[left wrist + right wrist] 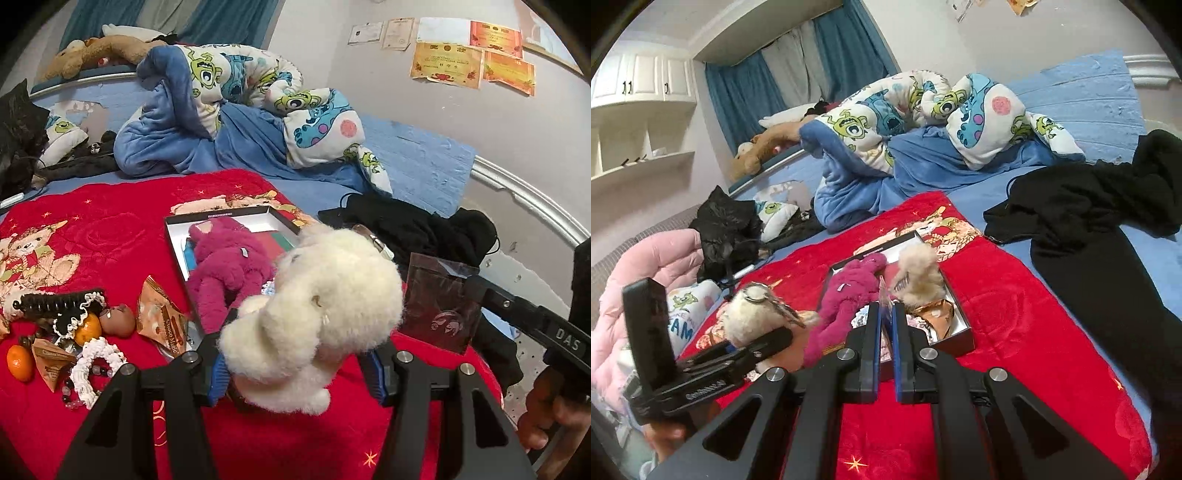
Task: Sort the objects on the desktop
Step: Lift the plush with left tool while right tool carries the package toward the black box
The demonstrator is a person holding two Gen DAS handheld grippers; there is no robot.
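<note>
My left gripper (299, 354) is shut on a white fluffy plush toy (325, 295) and holds it above the red blanket (110, 229). In the right wrist view the same toy (753, 314) shows a metal key ring on top. My right gripper (885, 310) is shut on a thin dark see-through packet (884, 297), seen edge-on; the left wrist view shows the packet (439, 306) flat. Ahead lies an open shallow box (177, 236) with a pink plush toy (225, 266) in it. The box (960, 332) also holds a beige fluffy toy (919, 273) and a snack packet (934, 314).
On the blanket's left lie a black hair clip (55, 302), two oranges (86, 328), snack packets (159, 317), a white scrunchie (96, 362) and beads. Black clothes (1089, 206) lie at the right. A bundled cartoon quilt (229, 74) fills the back of the bed.
</note>
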